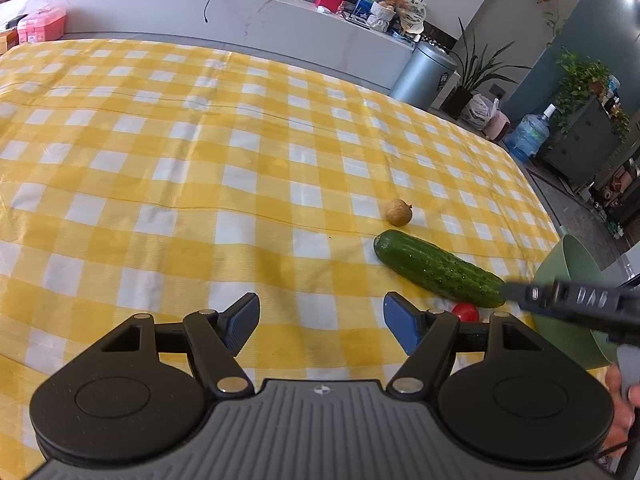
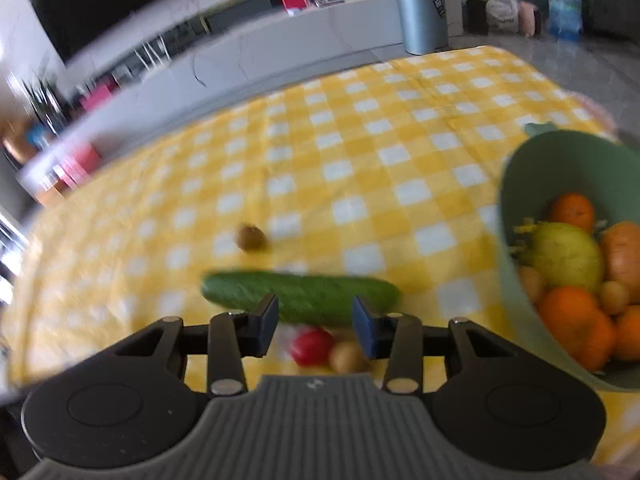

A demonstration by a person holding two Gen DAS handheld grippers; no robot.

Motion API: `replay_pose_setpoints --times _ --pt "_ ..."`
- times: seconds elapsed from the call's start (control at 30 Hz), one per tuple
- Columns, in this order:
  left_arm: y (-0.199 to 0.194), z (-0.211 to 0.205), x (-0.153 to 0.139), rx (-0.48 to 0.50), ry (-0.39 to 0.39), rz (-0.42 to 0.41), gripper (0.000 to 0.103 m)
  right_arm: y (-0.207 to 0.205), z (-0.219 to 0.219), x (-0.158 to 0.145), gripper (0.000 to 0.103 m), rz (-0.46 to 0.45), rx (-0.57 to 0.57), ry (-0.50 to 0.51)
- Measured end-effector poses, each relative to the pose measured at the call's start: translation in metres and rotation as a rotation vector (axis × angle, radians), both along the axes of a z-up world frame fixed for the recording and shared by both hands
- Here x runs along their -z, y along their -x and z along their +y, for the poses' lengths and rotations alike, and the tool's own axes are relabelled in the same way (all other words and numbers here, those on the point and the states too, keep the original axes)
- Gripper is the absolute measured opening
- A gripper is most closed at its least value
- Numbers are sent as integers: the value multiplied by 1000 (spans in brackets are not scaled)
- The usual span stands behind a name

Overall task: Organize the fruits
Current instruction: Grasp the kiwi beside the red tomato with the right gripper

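The right gripper [image 2: 316, 322] is seen with jaws apart and nothing clamped, hovering over a small red tomato [image 2: 311, 346] lying just near of the long green cucumber [image 2: 300, 294]; the pale green plastic bowl [image 2: 516, 184] of oranges sits right. It should probably be lowered so both pads straddle the tomato squarely before squeezing, tbh. The left gripper [image 1: 320, 320] is held wide apart, empty.

My left cam sits low over the checked cloth [image 1: 200, 160], tilted down toward the 12 o'clock counter. My right cam's closer in, pretty blurry. Both catch the cucumber [image 1: 438, 268] [image 2: 300, 294], the red fruit [image 1: 465, 313] [image 2: 311, 346] and the green bowl [image 1: 560, 272] [image 2: 516, 216] around 3 o'clock.
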State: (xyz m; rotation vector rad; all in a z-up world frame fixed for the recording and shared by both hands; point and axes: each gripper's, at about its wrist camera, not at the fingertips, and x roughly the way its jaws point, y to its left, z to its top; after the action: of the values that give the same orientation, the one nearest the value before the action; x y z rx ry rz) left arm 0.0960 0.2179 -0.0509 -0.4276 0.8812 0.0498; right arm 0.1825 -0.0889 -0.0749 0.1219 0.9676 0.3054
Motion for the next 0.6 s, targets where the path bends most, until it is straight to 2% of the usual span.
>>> replay_pose_setpoints --times 0.07,0.1,0.2,0.3,0.53,0.6 --pt "0 -1 0 1 2 0 83 -1 -5 8 18 45 8 29" --pt "0 -2 0 4 2 1 83 -4 -9 13 17 78 20 23" --pt "-1 -3 0 8 2 4 83 -9 -13 26 18 130 42 37" --pt "-1 -3 0 9 5 5 83 -11 -14 31 18 161 30 -16" --pt "0 -4 1 8 5 14 83 -9 -8 30 19 150 21 7" --pt "-1 -4 2 11 7 16 83 -9 -5 32 24 155 0 25"
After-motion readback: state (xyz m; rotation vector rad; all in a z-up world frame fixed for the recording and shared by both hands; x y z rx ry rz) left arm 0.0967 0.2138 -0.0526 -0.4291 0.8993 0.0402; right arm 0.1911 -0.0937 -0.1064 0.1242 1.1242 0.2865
